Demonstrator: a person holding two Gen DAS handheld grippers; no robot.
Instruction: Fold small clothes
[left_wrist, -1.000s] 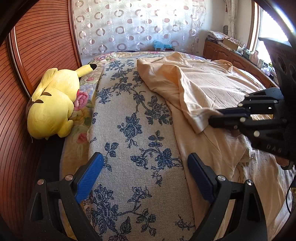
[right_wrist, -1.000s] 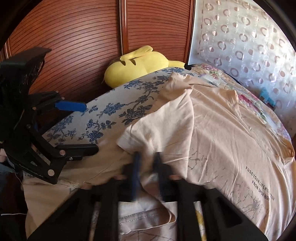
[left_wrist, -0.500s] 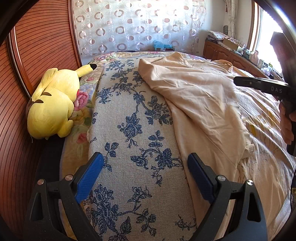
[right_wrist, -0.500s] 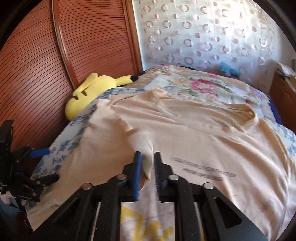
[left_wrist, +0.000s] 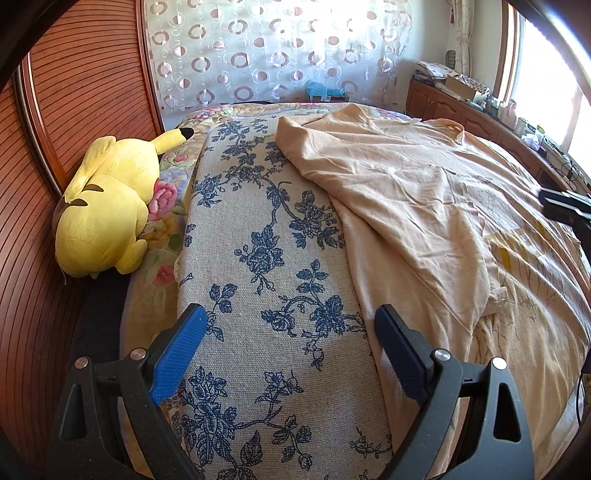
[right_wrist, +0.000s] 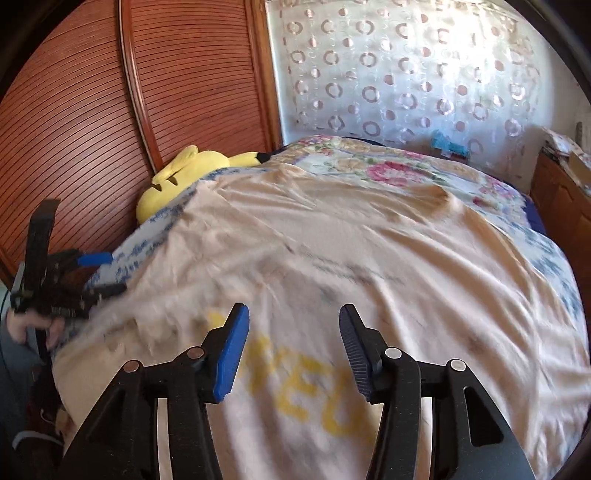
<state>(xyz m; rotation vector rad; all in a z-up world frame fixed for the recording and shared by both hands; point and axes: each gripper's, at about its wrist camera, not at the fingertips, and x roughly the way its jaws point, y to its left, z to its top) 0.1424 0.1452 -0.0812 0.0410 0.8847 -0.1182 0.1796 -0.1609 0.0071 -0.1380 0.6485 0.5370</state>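
Bed (left_wrist: 258, 258) under blue-flowered cover, bearing peach T-shirt (left_wrist: 406, 192) spread right of centre, long axis near to far. Right gripper (right_wrist: 291, 339) directly above shirt's near part, fingers opening, grasping nothing. Left gripper (left_wrist: 288, 350) released, over bare cover, shirt edge just right.

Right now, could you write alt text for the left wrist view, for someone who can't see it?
A peach shirt lies rumpled across a bed, partly over a blue-flowered cloth. The left gripper, jaws wide and empty, points at that cloth. A yellow plush toy lies at the left by a wooden wall.
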